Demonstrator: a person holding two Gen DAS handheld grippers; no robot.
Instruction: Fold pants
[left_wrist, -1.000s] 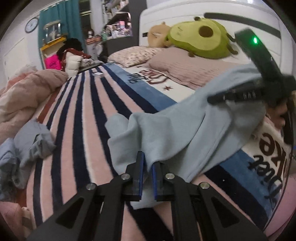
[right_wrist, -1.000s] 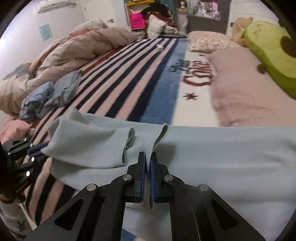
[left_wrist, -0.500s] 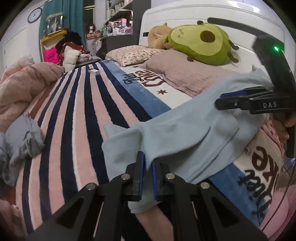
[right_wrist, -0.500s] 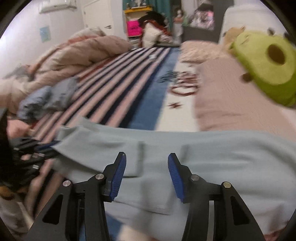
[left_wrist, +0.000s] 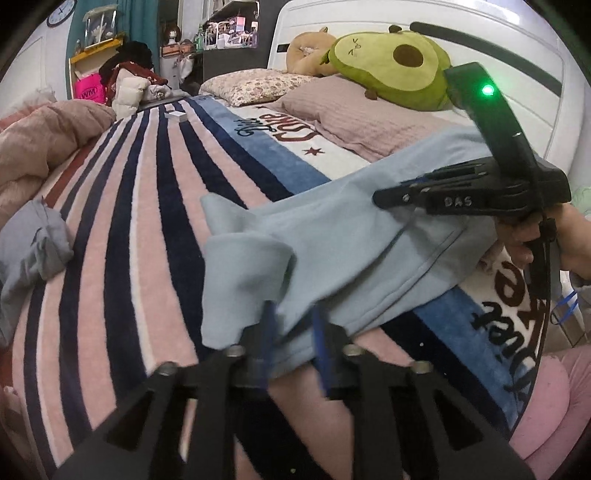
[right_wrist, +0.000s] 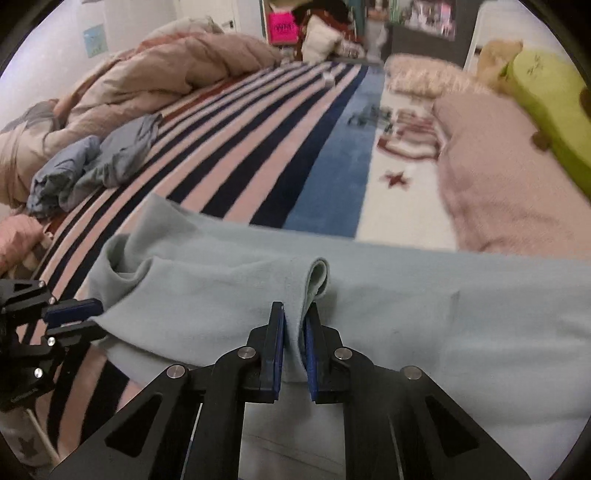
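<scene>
Light blue pants (left_wrist: 332, 240) lie folded across the striped blanket (left_wrist: 147, 221). My left gripper (left_wrist: 291, 328) sits at the leg-end edge. Its jaws are opening, and the fabric lies loosely between the blue pads without being pressed. My right gripper (right_wrist: 294, 325) is shut on a raised fold of the pants (right_wrist: 406, 295) beside the rolled cuff (right_wrist: 317, 273). In the left wrist view the right gripper (left_wrist: 380, 194) is over the far part of the pants, held by a hand (left_wrist: 535, 236). At the left edge of the right wrist view, the left gripper (right_wrist: 88, 314) meets the cloth.
A crumpled grey-blue garment (left_wrist: 33, 251) (right_wrist: 92, 162) lies to the left on the blanket. A pink duvet (right_wrist: 147, 74) is heaped behind it. A pink pillow (left_wrist: 362, 114) and an avocado plush (left_wrist: 391, 66) line the headboard side. A small white box (left_wrist: 176, 115) sits far back.
The left jaws, shut on the pants edge before, now stand apart. The right gripper opened half a second ago and has shut again on a fold of the pants.
</scene>
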